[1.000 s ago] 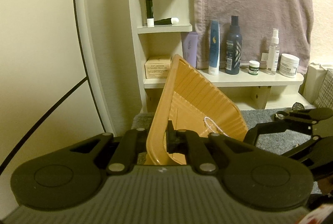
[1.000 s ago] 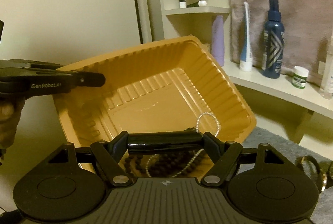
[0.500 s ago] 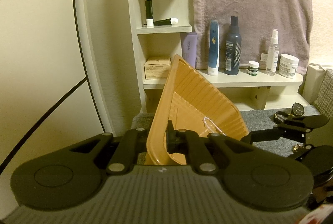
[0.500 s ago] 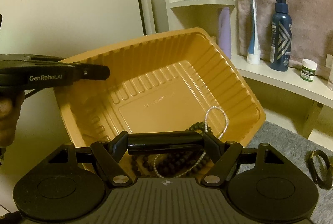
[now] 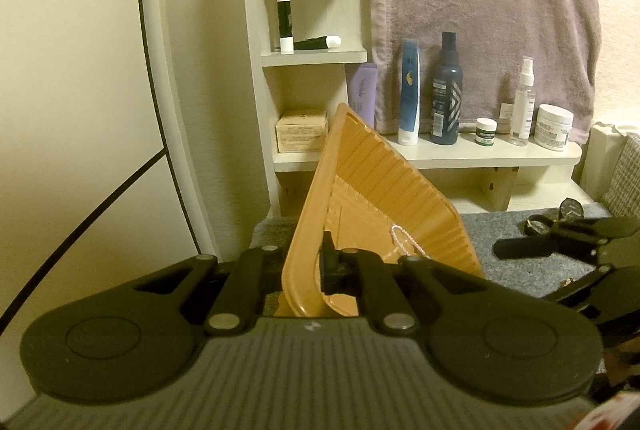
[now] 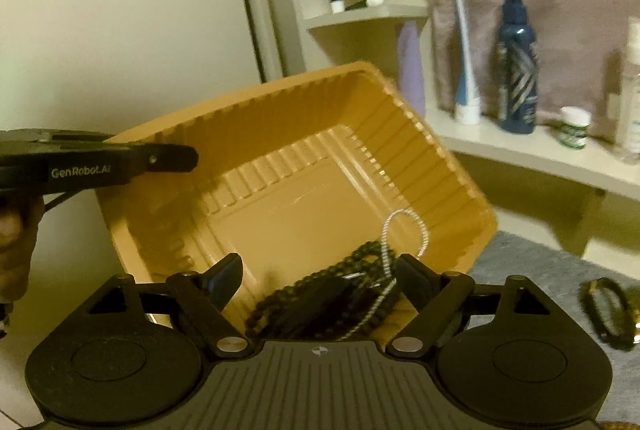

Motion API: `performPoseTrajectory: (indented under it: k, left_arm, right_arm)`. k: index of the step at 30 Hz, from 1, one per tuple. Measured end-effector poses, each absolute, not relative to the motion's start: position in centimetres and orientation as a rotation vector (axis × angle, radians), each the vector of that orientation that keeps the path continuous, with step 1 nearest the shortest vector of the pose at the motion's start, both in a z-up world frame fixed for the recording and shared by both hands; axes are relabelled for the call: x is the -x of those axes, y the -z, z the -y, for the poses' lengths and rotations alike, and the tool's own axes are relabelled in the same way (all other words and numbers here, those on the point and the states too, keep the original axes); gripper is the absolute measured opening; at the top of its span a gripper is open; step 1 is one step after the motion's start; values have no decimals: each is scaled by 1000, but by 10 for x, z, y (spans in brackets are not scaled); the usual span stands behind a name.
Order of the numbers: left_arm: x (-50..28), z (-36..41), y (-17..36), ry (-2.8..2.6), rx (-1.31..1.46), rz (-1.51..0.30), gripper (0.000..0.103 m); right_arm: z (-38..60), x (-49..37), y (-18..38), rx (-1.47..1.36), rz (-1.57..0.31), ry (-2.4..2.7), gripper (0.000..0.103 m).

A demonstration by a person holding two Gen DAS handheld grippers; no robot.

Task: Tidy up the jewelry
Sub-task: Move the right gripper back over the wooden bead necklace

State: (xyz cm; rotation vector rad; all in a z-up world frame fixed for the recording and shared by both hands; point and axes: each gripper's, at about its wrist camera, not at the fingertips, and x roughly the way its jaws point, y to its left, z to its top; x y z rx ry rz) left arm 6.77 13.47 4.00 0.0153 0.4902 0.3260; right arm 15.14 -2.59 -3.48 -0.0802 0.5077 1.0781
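The left claw [image 5: 316, 270] is clamped on the rim of the orange plastic tray [image 6: 304, 158] and holds it tilted steeply, open side toward the right wrist camera, with its lower corner at the bottom centre of that frame. The right claw [image 6: 318, 280] is opening: its jaws stand wide apart just above the lowest corner of the tray, and nothing is pressed between them. The jewelry is heaped in that corner: a dark beaded necklace [image 6: 320, 294] and a pale fine-beaded strand [image 6: 404, 230] whose loop lies up the tray floor. At least 2 further pieces remain outside the tray on the grey tabletop mat [image 5: 500, 230]: a dark bracelet [image 6: 608, 306] at the lower right of the right wrist frame and a wristwatch [image 5: 570, 208] at the right edge of the left wrist frame. Risk 1: the tilt is steep, so any added roll of the left hand could slide the heap over the low rim onto the mat. Risk 2: the tray is held by 1 thin rim only; the plastic may flex or slip in the clamp under a sideways push. Risk 3: the 2 strands overlap and are likely to tangle. Risk 4: the open right jaws sit close to the strands and could snag the pale loop on withdrawal, dragging it out.
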Motion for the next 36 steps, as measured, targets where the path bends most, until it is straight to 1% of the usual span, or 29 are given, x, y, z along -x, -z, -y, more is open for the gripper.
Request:
performPoseTrajectory:
  k: [5,12,22,32,35,36]
  left_arm:
    - [-69,-135,-40,-326,-18,-491,7]
    - [-69,-135,-40,-325,-19,-490,7]
    - [-69,-135,-41,-325,-21,-490,7]
    - [-68,-135,-40,-325,-21,-491,7]
    - [-67,-135,-40,-326,-21,-491,7]
    - [-67,-134,-40,-326,-22,-490,7]
  right_arm:
    - [56,-149,28,41,-468,-970,83]
    - [107,-135,32,55,-446,-768,83]
    - [180,-124,52,35,-493,-509,83]
    - [213,-119,71,8,-548,-403,83]
    - [215,-119,74,1,-556,-391,80]
    - [216,-119,74,-1,-555,-386,75]
